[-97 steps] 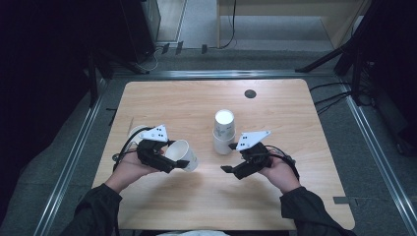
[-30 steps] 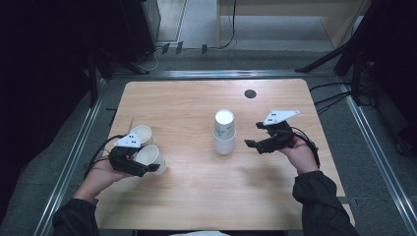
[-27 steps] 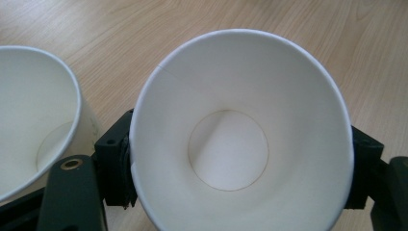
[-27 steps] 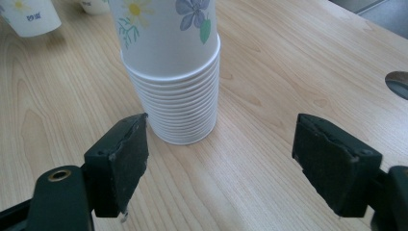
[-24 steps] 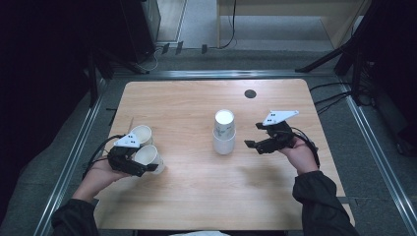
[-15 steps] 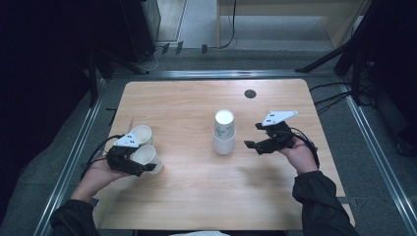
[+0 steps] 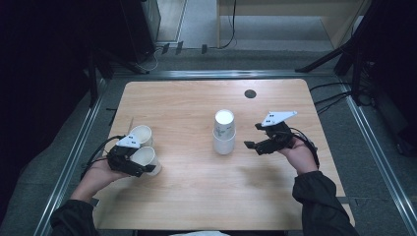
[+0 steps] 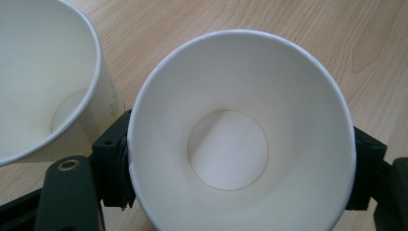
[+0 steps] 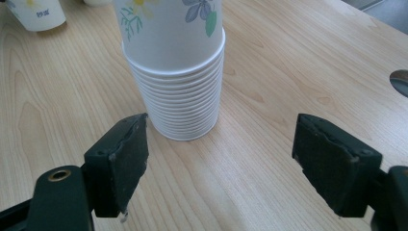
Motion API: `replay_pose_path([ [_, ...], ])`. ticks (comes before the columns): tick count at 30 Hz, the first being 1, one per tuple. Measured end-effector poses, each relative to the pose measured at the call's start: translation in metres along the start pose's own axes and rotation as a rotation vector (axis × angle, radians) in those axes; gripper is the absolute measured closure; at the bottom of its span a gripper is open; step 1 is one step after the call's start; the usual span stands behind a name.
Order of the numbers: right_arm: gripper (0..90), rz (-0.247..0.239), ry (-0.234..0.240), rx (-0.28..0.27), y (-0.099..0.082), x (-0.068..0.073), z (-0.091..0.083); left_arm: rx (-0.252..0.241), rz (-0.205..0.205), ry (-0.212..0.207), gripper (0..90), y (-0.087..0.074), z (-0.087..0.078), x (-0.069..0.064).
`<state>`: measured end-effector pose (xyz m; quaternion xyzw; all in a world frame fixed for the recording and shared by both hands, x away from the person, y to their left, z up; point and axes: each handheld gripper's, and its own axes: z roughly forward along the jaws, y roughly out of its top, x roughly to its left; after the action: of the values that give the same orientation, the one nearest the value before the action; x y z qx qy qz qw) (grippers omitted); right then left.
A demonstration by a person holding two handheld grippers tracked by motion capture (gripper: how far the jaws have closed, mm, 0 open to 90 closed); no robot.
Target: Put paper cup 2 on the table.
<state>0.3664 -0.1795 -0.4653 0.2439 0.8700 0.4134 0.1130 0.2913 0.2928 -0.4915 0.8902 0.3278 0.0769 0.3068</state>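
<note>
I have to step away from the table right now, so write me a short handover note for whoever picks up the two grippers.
Left gripper: its jaws have just been opening around a paper cup near the table's left edge; the cup sits between the pads, mouth toward the camera, and it is unclear whether they still press it.
Second cup: stands close beside it.
Right gripper: open, empty, level with the foot of the cup stack at mid-table, just to its right, not touching it.
Done: two cups are off the stack at the left.
Left: probably let go of the cup, then take the next one from the stack.
</note>
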Motion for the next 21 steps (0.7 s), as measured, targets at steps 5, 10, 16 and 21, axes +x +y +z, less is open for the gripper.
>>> replay_pose_path([
  [5, 20.4, 0.0, -0.001, 0.0, 0.0, 0.0001, -0.0001, 0.013, 0.004, 0.002, 20.9, -0.0002, 0.0017, -0.0004],
  [10, 20.4, -0.003, 0.0, 0.004, -0.0001, 0.0003, 0.0003, 0.025, 0.005, 0.004, 20.6, -0.0005, 0.003, -0.0007],
  [16, 20.4, -0.007, -0.001, 0.006, -0.0001, 0.0005, 0.0007, 0.033, 0.012, 0.003, 20.3, -0.0006, 0.0041, -0.0008],
  [21, 20.4, -0.008, 0.0, 0.007, -0.0001, 0.0007, 0.0008, 0.033, 0.011, 0.002, 20.0, -0.0006, 0.0044, -0.0009],
])
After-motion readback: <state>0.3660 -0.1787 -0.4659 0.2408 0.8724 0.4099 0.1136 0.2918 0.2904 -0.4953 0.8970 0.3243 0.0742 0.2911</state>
